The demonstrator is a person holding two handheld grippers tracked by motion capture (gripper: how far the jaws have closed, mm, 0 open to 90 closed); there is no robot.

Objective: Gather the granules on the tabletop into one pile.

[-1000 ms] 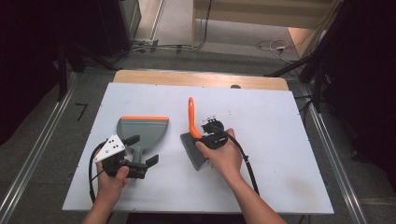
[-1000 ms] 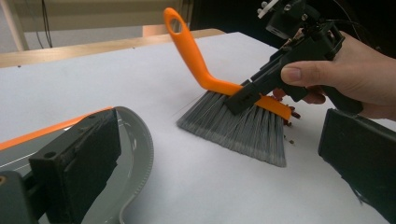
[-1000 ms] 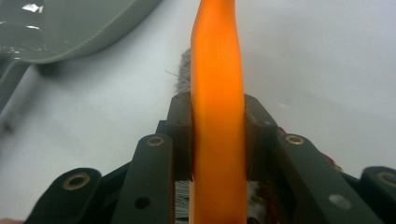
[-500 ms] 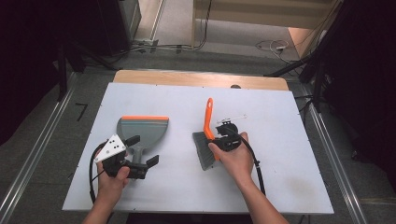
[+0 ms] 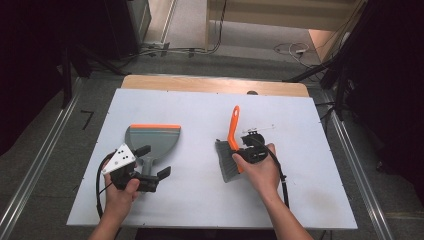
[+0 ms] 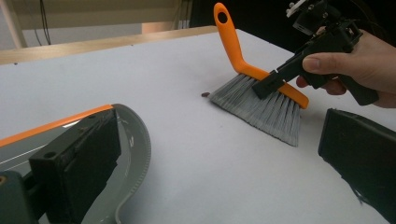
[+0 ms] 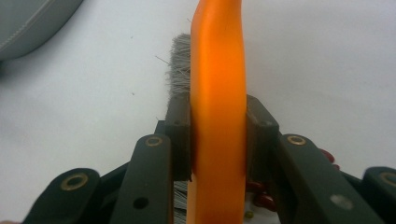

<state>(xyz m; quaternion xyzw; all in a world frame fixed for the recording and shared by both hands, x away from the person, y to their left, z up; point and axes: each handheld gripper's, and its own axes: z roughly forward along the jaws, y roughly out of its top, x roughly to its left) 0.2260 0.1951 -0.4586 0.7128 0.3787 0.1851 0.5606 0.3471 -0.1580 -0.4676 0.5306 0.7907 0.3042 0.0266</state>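
— Right gripper (image 5: 239, 151) first: its two black jaws are clamped on the orange back of the hand brush (image 5: 231, 150), one pad on each side. That's plain in the right gripper view, orange plastic squeezed between them.

— Why grab it there and not up the handle?

— My guess is control. Low on the spine, just above the grey bristles (image 6: 261, 106), the head can be steered. The bristle tips touch the white table (image 5: 300, 200) and the looped handle end tilts up and away from the person.

— And the other one?

— Left gripper (image 5: 152, 161) is at the grey dustpan (image 5: 151, 141). Its jaws stand apart; in the left gripper view one jaw sits against the pan's handle side, the other is well off to the right with bare table between. So it's unclenched, straddling rather than pinching, I'd say steadying the pan.

— Pan's mouth?

— The orange lip (image 5: 155, 126) faces away from the person, well apart from the brush. There's a small dark speck (image 6: 205, 94) on the table just beside the bristles, and some little red bits (image 7: 264, 200) under the right gripper. Likely what's to be swept.

— Any writing?

— None I can read. No brand on brush or pan; the grey plate (image 5: 119, 159) on the left gripper carries a few dots, no lettering.
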